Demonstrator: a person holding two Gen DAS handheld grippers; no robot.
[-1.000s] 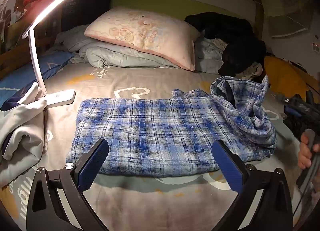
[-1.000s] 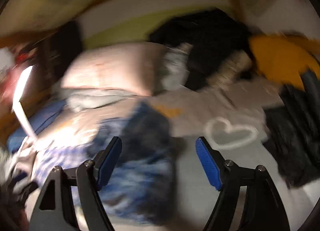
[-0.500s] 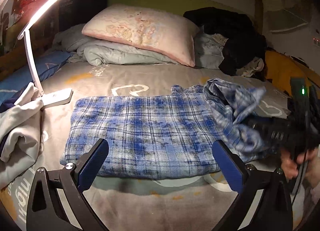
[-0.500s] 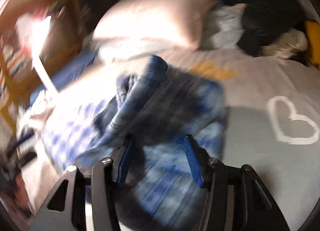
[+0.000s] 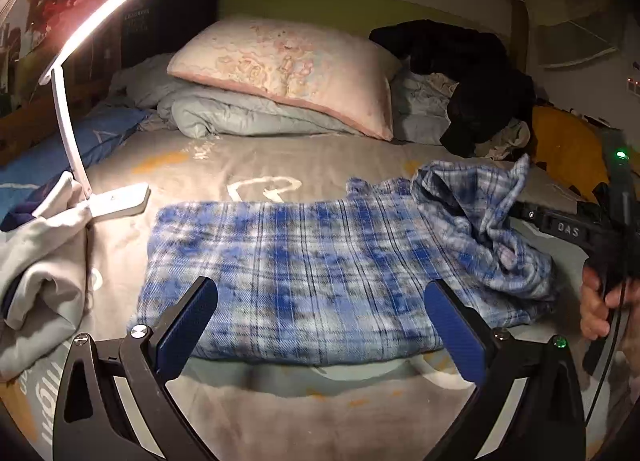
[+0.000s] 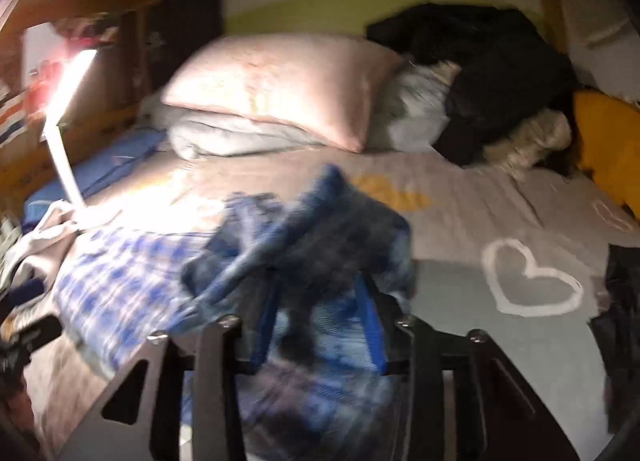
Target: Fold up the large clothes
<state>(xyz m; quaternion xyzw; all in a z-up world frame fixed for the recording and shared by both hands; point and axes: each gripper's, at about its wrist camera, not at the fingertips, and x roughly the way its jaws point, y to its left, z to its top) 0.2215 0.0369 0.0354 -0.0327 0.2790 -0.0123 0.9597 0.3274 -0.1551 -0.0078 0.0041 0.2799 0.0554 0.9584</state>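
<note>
While the left gripper hangs spread and empty at 6 o'clock of the blue-and-white plaid flannel garment, lying mid-bed, the right gripper has just been closing on its bunched 3 o'clock end. Next, I'd guess: lift, fold toward 9 o'clock.

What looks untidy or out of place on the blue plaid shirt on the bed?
The blue plaid flannel shirt lies mostly flat, but its right end is bunched in a crumpled heap. The right gripper has been closing on that bunched cloth.
</note>
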